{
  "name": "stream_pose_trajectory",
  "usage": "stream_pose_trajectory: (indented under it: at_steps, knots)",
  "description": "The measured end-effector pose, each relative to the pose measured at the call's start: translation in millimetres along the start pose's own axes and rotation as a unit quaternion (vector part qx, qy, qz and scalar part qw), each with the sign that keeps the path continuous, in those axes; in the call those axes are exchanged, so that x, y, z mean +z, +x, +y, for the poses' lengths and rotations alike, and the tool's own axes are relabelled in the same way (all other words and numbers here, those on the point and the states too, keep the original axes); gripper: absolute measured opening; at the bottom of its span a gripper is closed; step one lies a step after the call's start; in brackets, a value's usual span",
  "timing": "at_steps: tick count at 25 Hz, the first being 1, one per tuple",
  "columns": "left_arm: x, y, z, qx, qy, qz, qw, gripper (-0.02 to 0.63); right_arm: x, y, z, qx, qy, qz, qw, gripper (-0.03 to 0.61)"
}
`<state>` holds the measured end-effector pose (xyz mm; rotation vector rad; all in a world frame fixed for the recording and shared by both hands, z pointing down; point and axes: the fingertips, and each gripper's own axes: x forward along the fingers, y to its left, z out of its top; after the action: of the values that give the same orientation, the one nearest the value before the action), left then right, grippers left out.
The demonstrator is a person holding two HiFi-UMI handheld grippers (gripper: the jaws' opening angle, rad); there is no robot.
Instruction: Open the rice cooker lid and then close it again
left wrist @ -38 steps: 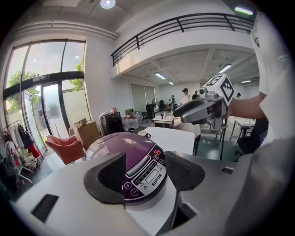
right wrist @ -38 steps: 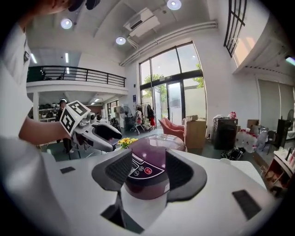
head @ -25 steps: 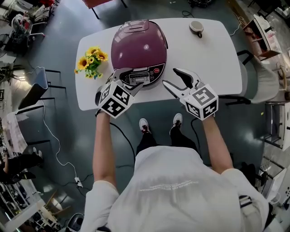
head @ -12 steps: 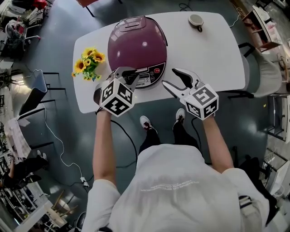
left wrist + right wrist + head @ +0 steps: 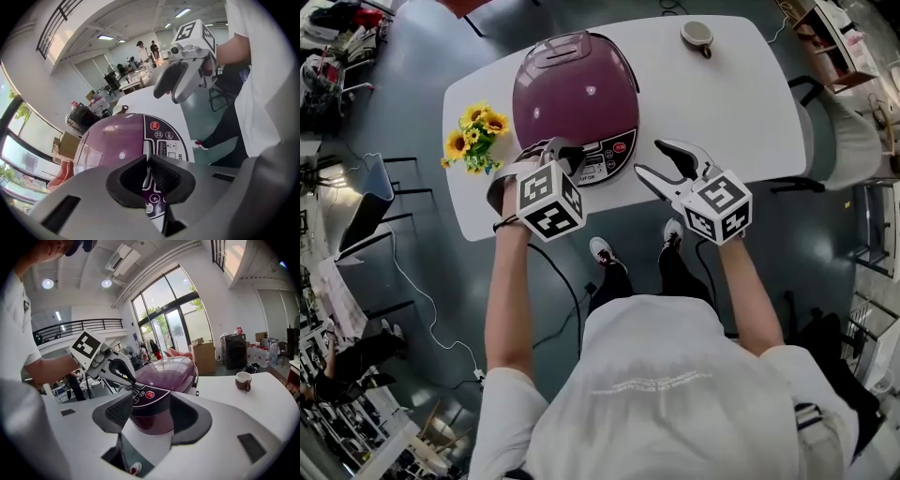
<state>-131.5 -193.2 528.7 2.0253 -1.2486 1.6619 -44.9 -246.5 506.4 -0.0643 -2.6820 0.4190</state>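
- While the round purple rice cooker (image 5: pixel 574 94) sits closed on the white table (image 5: pixel 722 103), the left gripper (image 5: pixel 565 155) hovers at its front control panel (image 5: pixel 607 153). Its jaws have just clenched together with nothing between them.
- Beside the cooker, the right gripper (image 5: pixel 651 159) hovers with jaws spread and empty.

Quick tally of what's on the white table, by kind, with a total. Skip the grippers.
Purple domed rice cooker, lid down: 1
Bunch of yellow sunflowers: 1
Brown-and-white cup: 1
Total: 3, all on the white table
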Motion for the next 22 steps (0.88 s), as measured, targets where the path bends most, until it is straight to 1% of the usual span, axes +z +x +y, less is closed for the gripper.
stream_pose_trajectory:
  at_steps: [5,9,13,17,22]
  knots:
    - [1.8,2.6,1.3,-0.015,-0.001,0.006,0.9999,0.037,-4.7,1.4,-2.9,0.003,0.007,0.005,1.0,0.241]
    - [2.8,2.7,1.6,-0.017,-0.011,0.008,0.9998,0.035,-5.6,1.0,-4.6,0.002,0.008,0.007,1.0,0.241]
    - [1.6,2.4,1.8,-0.01,-0.032,0.006,0.9994,0.032,-4.2,-1.7,-8.5,-0.005,0.017,0.001,1.0,0.235]
    - [1.2,2.7,1.7,0.0,-0.05,0.01,0.9987,0.032,-5.0,-4.2,-7.9,-0.006,0.013,0.004,1.0,0.235]
    - [1.4,4.1,1.7,0.013,-0.054,0.014,0.9984,0.032,-8.4,-7.5,-5.5,-0.003,0.01,0.009,1.0,0.236]
